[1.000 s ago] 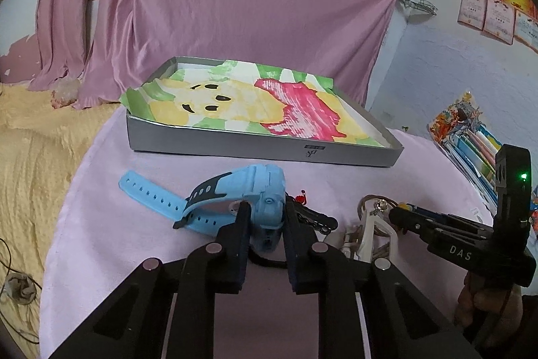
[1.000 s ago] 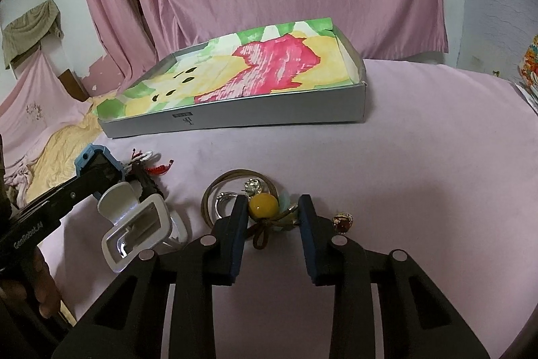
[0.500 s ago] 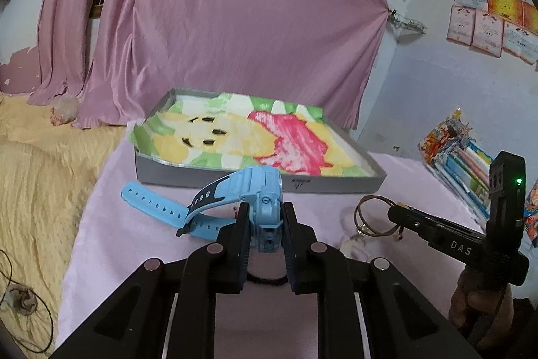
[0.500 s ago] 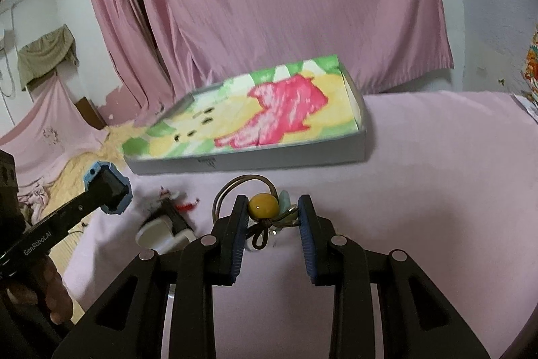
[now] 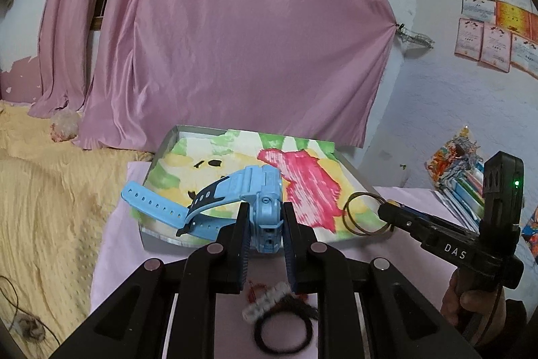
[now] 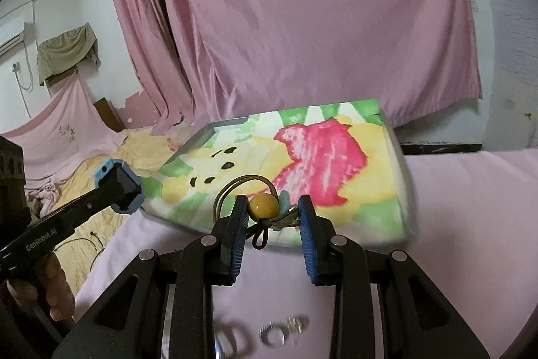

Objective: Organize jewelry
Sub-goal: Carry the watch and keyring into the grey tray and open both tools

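My left gripper (image 5: 267,234) is shut on the body of a light blue watch (image 5: 235,187), held up in the air with its straps hanging left over the tray. The grey tray (image 5: 164,241) is lined with a yellow, pink and green cartoon sheet. My right gripper (image 6: 272,224) is shut on a brown hair tie with a yellow bead (image 6: 263,206), held above the tray's (image 6: 215,125) near edge. In the left wrist view the tie's loop (image 5: 364,214) hangs from the right gripper's tip. The right wrist view shows the watch (image 6: 117,187) at the left gripper's tip.
On the pink cloth below lie a black hair tie (image 5: 282,333), a white beaded piece (image 5: 265,303) and blurred silver rings (image 6: 272,333). A yellow blanket (image 5: 50,207) lies left, a stack of books (image 5: 464,177) right, and a pink curtain (image 5: 235,39) hangs behind.
Both grippers have risen off the pink cloth with the watch and the hair tie and moved forward to the tray. The white clip and other pieces stayed below.
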`<state>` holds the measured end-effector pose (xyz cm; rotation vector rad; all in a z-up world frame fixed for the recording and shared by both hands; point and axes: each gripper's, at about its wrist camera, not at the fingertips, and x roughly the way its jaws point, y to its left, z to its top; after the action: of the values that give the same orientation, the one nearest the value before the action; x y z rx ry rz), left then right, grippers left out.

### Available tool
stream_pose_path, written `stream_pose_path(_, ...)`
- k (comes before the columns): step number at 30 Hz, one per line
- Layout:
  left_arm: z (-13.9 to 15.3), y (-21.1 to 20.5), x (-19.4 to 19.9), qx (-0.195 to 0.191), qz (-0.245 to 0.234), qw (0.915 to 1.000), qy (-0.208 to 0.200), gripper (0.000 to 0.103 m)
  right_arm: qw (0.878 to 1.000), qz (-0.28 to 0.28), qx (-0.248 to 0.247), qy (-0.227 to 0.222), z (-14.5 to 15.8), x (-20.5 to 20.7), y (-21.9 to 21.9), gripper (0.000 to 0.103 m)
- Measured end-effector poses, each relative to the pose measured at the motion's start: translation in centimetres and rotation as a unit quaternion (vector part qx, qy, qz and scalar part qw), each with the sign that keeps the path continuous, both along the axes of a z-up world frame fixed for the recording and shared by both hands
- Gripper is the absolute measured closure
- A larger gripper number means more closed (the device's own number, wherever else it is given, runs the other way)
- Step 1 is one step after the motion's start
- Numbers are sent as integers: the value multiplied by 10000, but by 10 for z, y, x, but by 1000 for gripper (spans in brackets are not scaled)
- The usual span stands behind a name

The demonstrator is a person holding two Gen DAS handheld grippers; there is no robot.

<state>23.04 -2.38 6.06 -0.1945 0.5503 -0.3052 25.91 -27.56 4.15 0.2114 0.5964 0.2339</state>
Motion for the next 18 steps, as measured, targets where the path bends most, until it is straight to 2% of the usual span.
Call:
stream_pose_path(8, -18, -2, 49, 127, -2, 9981, 598, 87, 9991, 212, -52, 360, -18, 42, 22, 77)
stream_pose_path(14, -37, -5, 67, 293, 63, 9940, 1047, 86, 9972, 282, -126, 675, -34, 60, 30, 76)
stream_pose_path(18, -43, -9, 70, 394, 15, 9924, 1165, 86, 9959, 312, -149, 831, -43, 66, 31, 76)
